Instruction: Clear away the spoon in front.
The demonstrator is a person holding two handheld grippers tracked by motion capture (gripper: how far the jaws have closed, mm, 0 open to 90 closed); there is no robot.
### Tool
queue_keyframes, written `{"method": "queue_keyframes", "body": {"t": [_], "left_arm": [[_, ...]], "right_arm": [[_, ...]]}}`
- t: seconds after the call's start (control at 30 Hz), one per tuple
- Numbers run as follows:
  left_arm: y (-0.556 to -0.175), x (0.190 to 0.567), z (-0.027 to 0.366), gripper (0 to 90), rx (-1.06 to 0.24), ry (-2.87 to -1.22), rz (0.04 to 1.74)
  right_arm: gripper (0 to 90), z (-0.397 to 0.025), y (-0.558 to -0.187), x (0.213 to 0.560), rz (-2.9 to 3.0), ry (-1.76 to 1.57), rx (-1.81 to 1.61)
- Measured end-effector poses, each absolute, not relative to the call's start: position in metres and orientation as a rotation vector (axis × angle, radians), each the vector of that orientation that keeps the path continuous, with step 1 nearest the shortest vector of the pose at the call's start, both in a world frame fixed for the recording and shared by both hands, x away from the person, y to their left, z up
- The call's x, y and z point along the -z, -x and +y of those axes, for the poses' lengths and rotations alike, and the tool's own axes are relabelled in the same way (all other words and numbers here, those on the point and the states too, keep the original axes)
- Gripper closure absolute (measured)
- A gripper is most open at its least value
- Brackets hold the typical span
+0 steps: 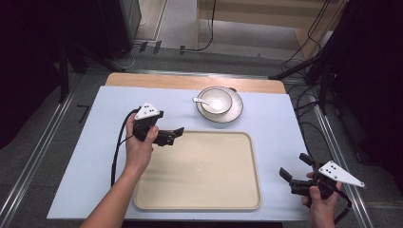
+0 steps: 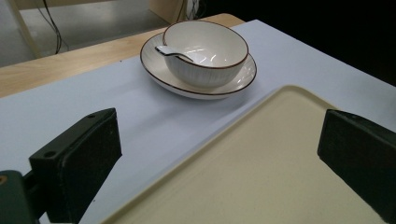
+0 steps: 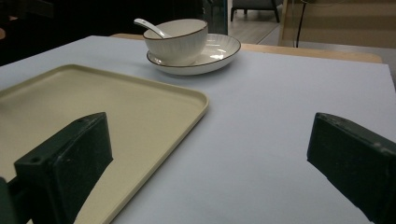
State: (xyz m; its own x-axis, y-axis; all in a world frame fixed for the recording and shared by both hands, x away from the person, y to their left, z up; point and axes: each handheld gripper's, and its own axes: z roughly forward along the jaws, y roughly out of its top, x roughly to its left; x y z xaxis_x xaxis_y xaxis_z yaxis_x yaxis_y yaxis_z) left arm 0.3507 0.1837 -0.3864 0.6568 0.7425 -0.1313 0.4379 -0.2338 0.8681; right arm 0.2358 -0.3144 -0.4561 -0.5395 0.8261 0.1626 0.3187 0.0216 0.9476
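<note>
At the desk [image 1: 85, 156], my left gripper [image 1: 172, 135] hovers over the far left corner of the cream tray [image 1: 199, 205], its fingers [image 2: 79, 163] spread wide and holding nothing, aimed toward the white bowl [image 1: 215, 100] that sits on its plate [image 1: 236, 108] just beyond the tray's far edge. A white spoon [image 1: 200, 100] rests inside the bowl, handle leaning out over the rim on the side nearer my left gripper. My right gripper [image 1: 295, 172] waits low at the near right, well apart from the crockery, its fingers [image 3: 70, 161] likewise open and empty above the pale blue desk cover beside the tray. The step in hand looks to be the reach for the bowl and plate, probably to bring them onto the tray. To do it well, I judge I should come in level with the plate's rim, slide one finger under the lip and one over it, and close firmly before lifting, keeping the stack flat so the bowl does not slide and the spoon does not tip out. A slow, straight carry over the tray's raised edge seems the safest line.
</note>
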Motion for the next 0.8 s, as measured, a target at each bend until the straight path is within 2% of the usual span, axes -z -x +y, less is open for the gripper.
{"method": "queue_keyframes", "body": {"t": [0.3,0.37,0.47,0.7,0.8], "left_arm": [[-0.384,0.386,0.160,2.1,-0.325,-1.856,0.954],[-0.391,0.387,0.157,4.2,-0.327,-1.841,0.976],[-0.400,0.388,0.151,13.7,-0.368,-1.835,1.038],[-0.419,0.387,0.140,14.5,-0.326,-1.839,1.060],[-0.426,0.387,0.140,19.3,-0.322,-1.806,1.101]], "right_arm": [[0.0,-0.313,-0.236,0.456,1.871,-1.167,-1.537],[0.0,-0.313,-0.236,0.456,1.870,-1.165,-1.539],[0.0,-0.314,-0.236,0.457,1.865,-1.165,-1.545],[1.2,-0.315,-0.236,0.457,1.860,-1.173,-1.543],[2.6,-0.312,-0.238,0.457,1.859,-1.170,-1.529]]}}
